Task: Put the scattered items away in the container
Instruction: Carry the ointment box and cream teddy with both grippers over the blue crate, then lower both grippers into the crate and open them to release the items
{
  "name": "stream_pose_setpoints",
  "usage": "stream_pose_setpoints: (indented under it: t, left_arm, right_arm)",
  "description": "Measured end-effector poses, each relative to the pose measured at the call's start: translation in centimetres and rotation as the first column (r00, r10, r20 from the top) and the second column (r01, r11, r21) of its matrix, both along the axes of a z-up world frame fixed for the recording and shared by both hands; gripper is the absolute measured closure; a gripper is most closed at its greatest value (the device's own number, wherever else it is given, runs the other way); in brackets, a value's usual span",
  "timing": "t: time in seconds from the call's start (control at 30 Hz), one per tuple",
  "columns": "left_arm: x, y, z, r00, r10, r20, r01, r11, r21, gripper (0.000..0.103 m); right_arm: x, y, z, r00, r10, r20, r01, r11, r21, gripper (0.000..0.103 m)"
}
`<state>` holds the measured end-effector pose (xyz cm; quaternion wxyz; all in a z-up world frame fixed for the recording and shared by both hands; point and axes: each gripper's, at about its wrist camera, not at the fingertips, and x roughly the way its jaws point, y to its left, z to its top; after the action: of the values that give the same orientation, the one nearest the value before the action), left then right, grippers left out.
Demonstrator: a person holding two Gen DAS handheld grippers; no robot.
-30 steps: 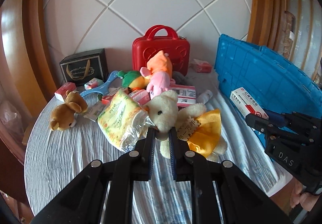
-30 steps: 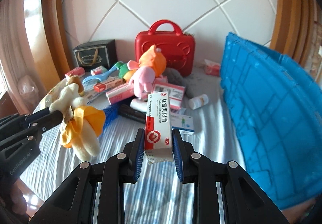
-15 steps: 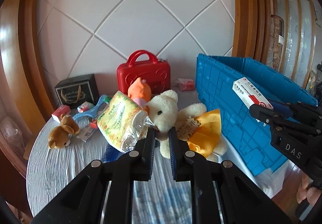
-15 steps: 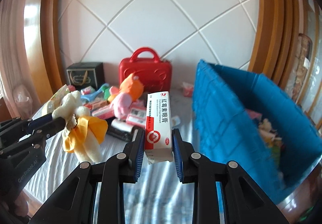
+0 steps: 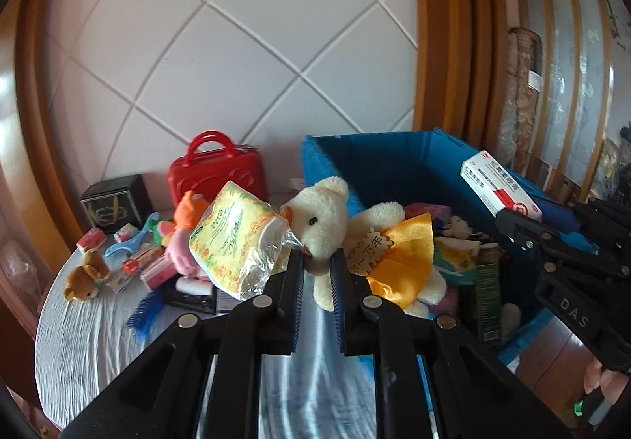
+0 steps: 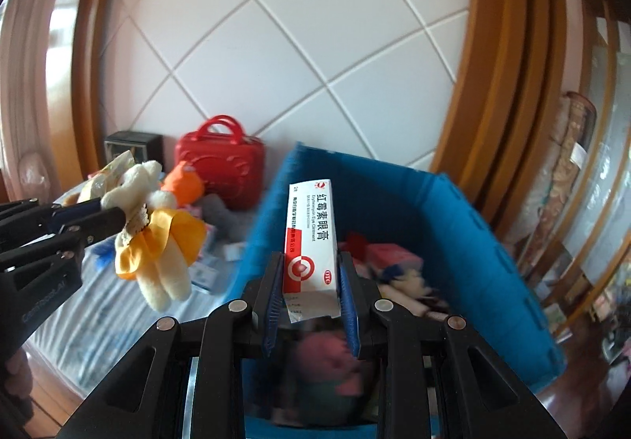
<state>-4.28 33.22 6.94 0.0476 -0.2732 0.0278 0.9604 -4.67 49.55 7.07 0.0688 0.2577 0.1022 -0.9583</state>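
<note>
So both grippers are loaded right now. The left gripper (image 5: pixel 317 273) is pinched tight on a cream teddy bear (image 5: pixel 327 222) in a yellow satin dress, and the crinkly end of a yellow snack bag (image 5: pixel 232 238) looks caught in the same pinch. The right gripper (image 6: pixel 311 281) is clamped on a red and white ointment box (image 6: pixel 313 241), held upright over the blue crate (image 6: pixel 453 210).

The crate already has a decent pile inside: plush bits, cartons, something pink. So I'd say the job is partly done, but not close to finished. Back on the white cloth table (image 5: pixel 79 340) there's a brown teddy (image 5: pixel 84 277), an orange and pink plush (image 5: pixel 185 226), some small boxes and a blue feathery thing (image 5: pixel 144 314). The red case (image 5: pixel 217 170) and black gift box (image 5: pixel 116 198) sit by the wall.
</note>
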Motion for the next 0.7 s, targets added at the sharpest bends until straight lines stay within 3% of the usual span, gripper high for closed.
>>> stream_pose_setpoints:
  t: [0.23,0.43,0.7]
  left_arm:
    - [-3.4,6.6,1.5,0.996,-0.084,0.035,0.085,0.996,-0.04,0.09]
    - [-7.6,10.8,0.9,0.986,-0.131,0.107,0.135,0.99,-0.03,0.09]
    - [-12.7,16.6,-2.7,0.954,-0.111,0.278,0.121,0.992,-0.019,0.09]
  right_arm:
    - [-3.2,7.3,0.3,0.995,-0.09,0.043,0.092,0.995,-0.039,0.077]
    - [-6.4,11.2,-0.9,0.982,-0.151,0.115,0.152,0.988,0.0,0.077]
    - [-12.7,15.8,-4.1,0.958,-0.065,0.279,0.072,0.997,-0.013,0.077]
